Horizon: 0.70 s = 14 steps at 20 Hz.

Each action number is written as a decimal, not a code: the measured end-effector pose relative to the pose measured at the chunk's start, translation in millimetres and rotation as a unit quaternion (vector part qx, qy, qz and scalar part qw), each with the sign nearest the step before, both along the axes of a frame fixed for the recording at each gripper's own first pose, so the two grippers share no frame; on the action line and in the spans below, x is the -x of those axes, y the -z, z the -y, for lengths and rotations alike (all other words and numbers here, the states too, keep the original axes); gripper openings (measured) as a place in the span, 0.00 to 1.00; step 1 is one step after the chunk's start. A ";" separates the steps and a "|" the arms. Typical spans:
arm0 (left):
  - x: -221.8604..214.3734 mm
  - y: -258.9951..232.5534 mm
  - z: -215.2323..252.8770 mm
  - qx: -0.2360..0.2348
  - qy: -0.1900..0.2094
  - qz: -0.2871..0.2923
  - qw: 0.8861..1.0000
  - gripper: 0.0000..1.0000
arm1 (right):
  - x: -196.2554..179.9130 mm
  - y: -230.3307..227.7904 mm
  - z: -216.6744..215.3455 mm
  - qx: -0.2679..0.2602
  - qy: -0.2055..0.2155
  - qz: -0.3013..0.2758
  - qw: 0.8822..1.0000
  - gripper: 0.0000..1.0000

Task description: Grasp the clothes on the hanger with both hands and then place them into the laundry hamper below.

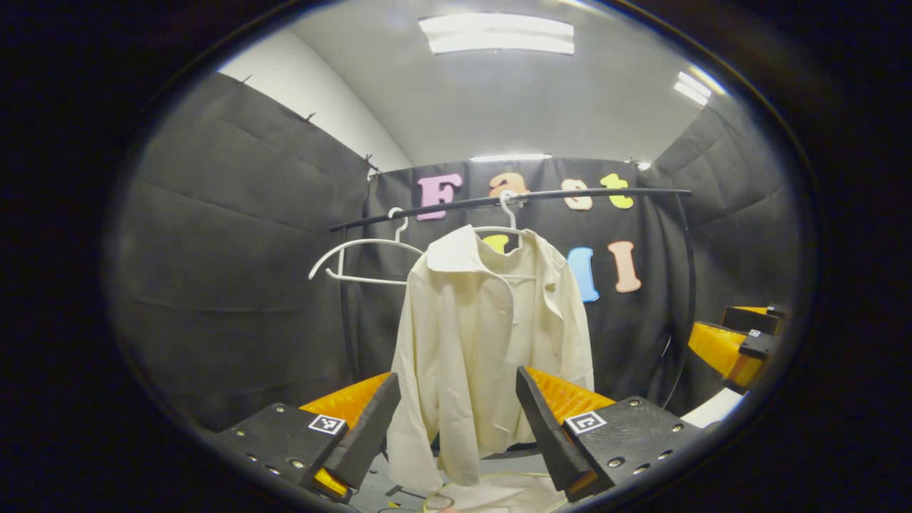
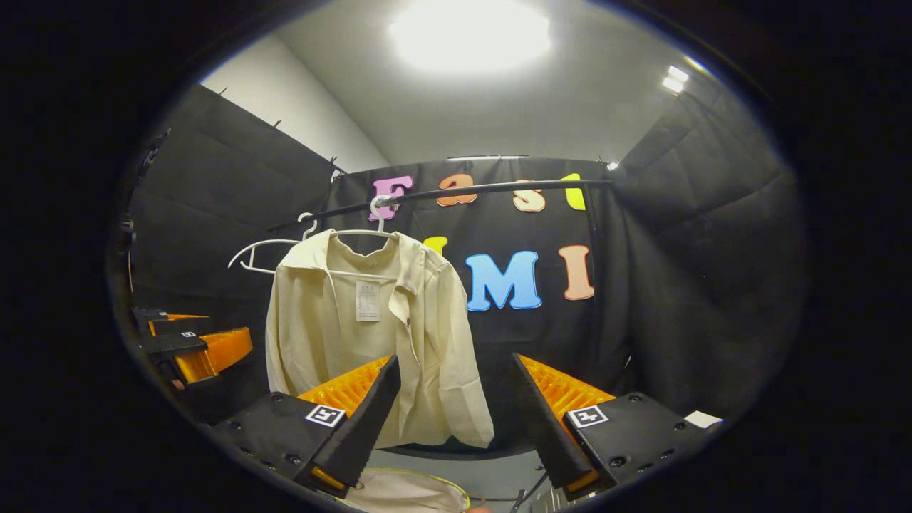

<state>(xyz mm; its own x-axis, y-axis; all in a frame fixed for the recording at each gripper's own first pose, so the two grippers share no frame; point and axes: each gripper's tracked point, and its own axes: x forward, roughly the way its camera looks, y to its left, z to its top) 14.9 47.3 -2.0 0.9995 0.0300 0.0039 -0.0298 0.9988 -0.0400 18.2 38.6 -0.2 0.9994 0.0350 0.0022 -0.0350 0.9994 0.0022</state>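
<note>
My left gripper (image 1: 456, 420) was spread wide, holding nothing, with the cream shirt (image 1: 491, 335) hanging beyond its fingers. My right gripper (image 2: 456, 420) was also released and empty. The shirt (image 2: 370, 342) hung on a white hanger (image 1: 507, 214) from the black rail (image 1: 499, 201), with a bare hanger (image 1: 356, 256) just left of it. Below, near the fingers, a pale hamper (image 2: 410, 491) showed its rim. My right gripper (image 1: 734, 342) appeared far right in the left gripper view.

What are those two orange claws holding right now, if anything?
Nothing. The left gripper and right gripper both have their fingers spread apart, short of the cream shirt, which hangs on its hanger.
</note>
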 end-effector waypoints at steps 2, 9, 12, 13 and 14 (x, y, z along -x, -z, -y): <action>-0.2 -4.6 -0.3 -0.002 0.004 0.005 1.000 0.95 | -4.5 1.2 -0.8 0.001 0.002 -0.004 1.000 0.97; -14.6 -15.0 5.6 0.006 0.000 0.022 1.000 0.95 | -35.9 -16.4 -7.4 -0.009 -0.005 0.013 1.000 0.97; -34.2 -16.9 14.8 0.004 -0.018 0.026 0.999 0.95 | -57.3 -22.1 -13.3 -0.003 -0.033 0.028 0.999 0.97; -40.3 -17.1 16.4 0.001 -0.028 0.025 0.999 0.95 | -65.8 -21.5 -16.1 -0.004 -0.046 0.028 0.999 0.97; -47.6 -18.3 19.2 0.001 -0.036 0.025 0.999 0.95 | -74.5 -19.5 -19.9 -0.006 -0.061 0.026 0.998 0.97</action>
